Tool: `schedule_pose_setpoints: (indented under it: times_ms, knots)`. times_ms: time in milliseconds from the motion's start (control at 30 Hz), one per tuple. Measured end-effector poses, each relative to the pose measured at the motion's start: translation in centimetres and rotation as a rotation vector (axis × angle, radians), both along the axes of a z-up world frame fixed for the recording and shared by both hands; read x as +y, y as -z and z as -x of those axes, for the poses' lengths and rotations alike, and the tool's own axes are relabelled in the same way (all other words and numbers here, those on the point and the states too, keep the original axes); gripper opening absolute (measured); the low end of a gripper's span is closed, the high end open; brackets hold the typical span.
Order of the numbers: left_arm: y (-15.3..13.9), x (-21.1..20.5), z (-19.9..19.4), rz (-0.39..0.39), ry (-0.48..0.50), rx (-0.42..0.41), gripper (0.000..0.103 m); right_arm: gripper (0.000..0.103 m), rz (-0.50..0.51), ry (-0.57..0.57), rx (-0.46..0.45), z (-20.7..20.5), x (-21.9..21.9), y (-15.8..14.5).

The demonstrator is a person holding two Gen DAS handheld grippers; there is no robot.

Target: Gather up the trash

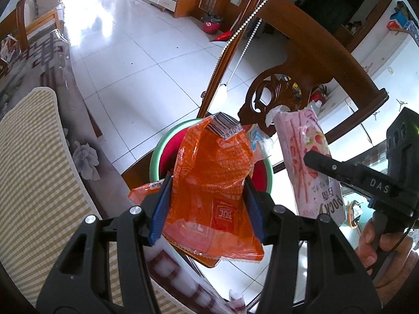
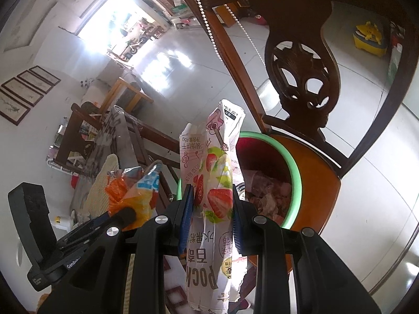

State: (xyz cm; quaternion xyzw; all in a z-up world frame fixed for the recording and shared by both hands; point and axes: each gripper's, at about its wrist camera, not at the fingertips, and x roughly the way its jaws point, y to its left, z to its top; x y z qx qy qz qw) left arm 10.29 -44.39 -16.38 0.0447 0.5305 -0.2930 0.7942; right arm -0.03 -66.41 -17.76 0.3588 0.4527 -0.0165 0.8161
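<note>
My left gripper [image 1: 208, 183] is shut on a crumpled orange snack wrapper [image 1: 209, 172] and holds it just above a red bin with a green rim [image 1: 157, 146]. My right gripper [image 2: 212, 196] is shut on a pink and white Pocky box [image 2: 214, 183] with strawberries printed on it, held upright beside the same bin [image 2: 294, 167], which holds crumpled trash. The Pocky box [image 1: 306, 157] and the right gripper [image 1: 322, 162] also show at the right of the left wrist view. The left gripper [image 2: 125, 214] with its orange wrapper [image 2: 131, 191] shows at the left of the right wrist view.
The bin stands on the orange seat of a carved wooden chair [image 2: 298, 78], whose back rises behind it. A bead cord [image 1: 251, 18] hangs over the chair back. A table with a striped mat [image 1: 34, 170] lies at the left. White tiled floor [image 1: 131, 52] stretches beyond.
</note>
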Motion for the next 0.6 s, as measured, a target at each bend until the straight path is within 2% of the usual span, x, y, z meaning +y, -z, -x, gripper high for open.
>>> schedule_pose_setpoints:
  times_ms: [367,600]
  knots:
    - [1.0,-0.7,-0.5,-0.015,0.004,0.010,0.052,0.026,0.009,0.002,-0.004,-0.5,-0.1,0.0]
    - [1.7,-0.7,-0.9,-0.019,-0.002,0.031,0.064,0.026,0.008,-0.001,-0.001,-0.7,0.2,0.0]
